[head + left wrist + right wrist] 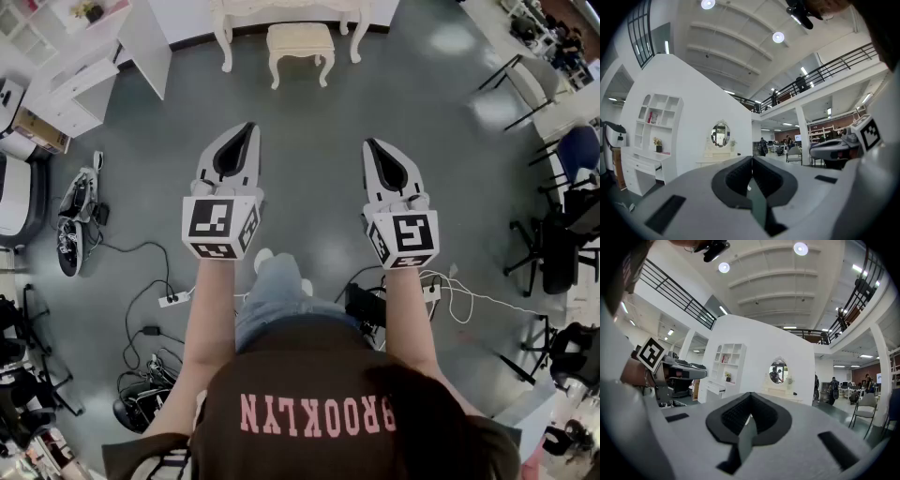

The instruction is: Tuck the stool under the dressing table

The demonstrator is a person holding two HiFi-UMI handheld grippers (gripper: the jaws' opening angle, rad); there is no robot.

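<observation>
A cream stool (300, 49) with curved legs stands on the grey floor at the top of the head view, just in front of the cream dressing table (286, 11). My left gripper (246, 131) and right gripper (372, 146) are held side by side at chest height, well short of the stool, both shut with nothing between their jaws. From the left gripper view the dressing table (719, 161) with its oval mirror (720, 134) shows far ahead, past the shut left gripper (751, 161). In the right gripper view the mirror (777, 371) shows beyond the shut right gripper (750, 401).
A white shelf unit with drawers (80, 80) stands at the left. Cables and a power strip (173, 299) lie on the floor near my feet, with gear (75, 220) further left. Office chairs (562, 234) and a folding chair (530, 84) stand at the right.
</observation>
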